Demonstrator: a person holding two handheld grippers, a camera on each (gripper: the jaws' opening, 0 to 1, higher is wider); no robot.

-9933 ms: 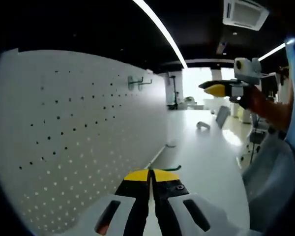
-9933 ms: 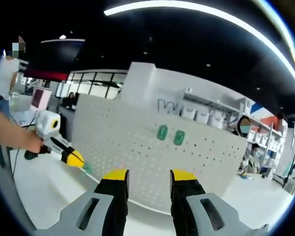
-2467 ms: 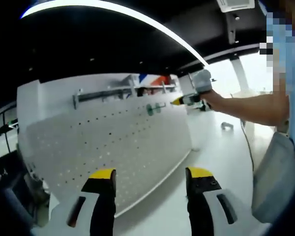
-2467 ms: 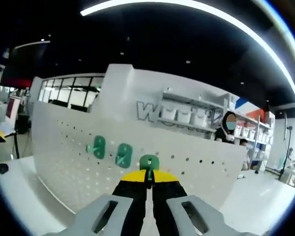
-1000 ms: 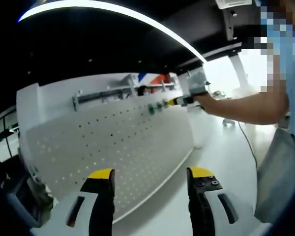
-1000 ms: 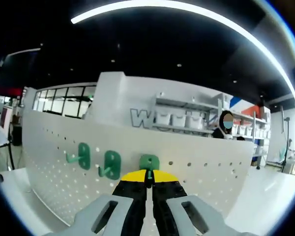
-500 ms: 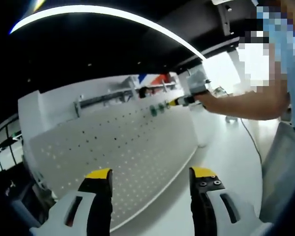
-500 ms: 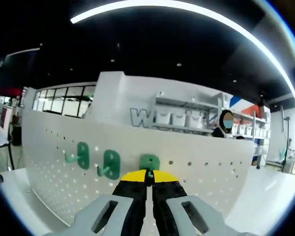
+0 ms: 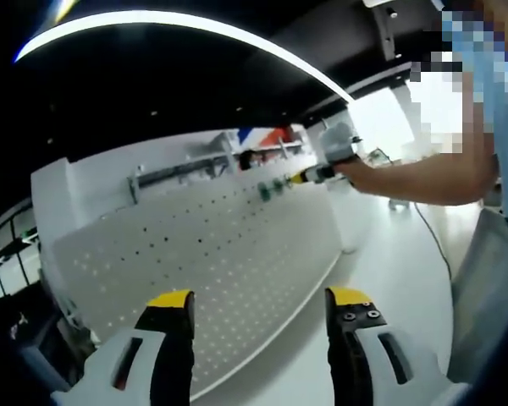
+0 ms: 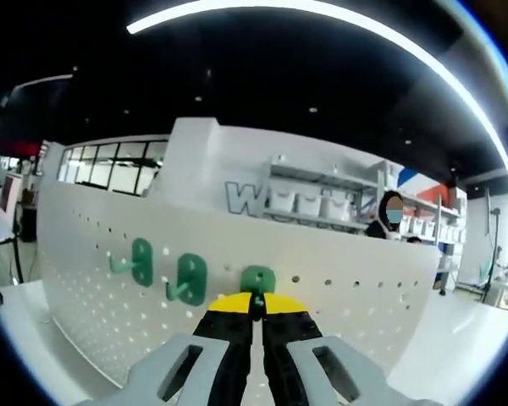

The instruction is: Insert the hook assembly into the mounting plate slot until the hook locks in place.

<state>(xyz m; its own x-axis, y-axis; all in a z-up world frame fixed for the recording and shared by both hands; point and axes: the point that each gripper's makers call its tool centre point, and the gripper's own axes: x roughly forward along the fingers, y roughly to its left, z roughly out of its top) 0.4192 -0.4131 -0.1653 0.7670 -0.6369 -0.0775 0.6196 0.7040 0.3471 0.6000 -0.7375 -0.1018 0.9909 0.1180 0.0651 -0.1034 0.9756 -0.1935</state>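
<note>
Right gripper (image 10: 256, 306) pinched on a green hook (image 10: 256, 280) at the white pegboard (image 10: 339, 296); left gripper (image 9: 254, 298) held wide apart, holding nothing.

The pegboard stands upright on a white table (image 9: 389, 279). In the right gripper view, the held hook's plate lies against the pegboard's face near the top edge, in line with two more green hooks (image 10: 189, 279) already seated just beside it. In the left gripper view the person's arm (image 9: 415, 179) reaches to the pegboard's far end, where the right gripper meets that same row of hooks.
</note>
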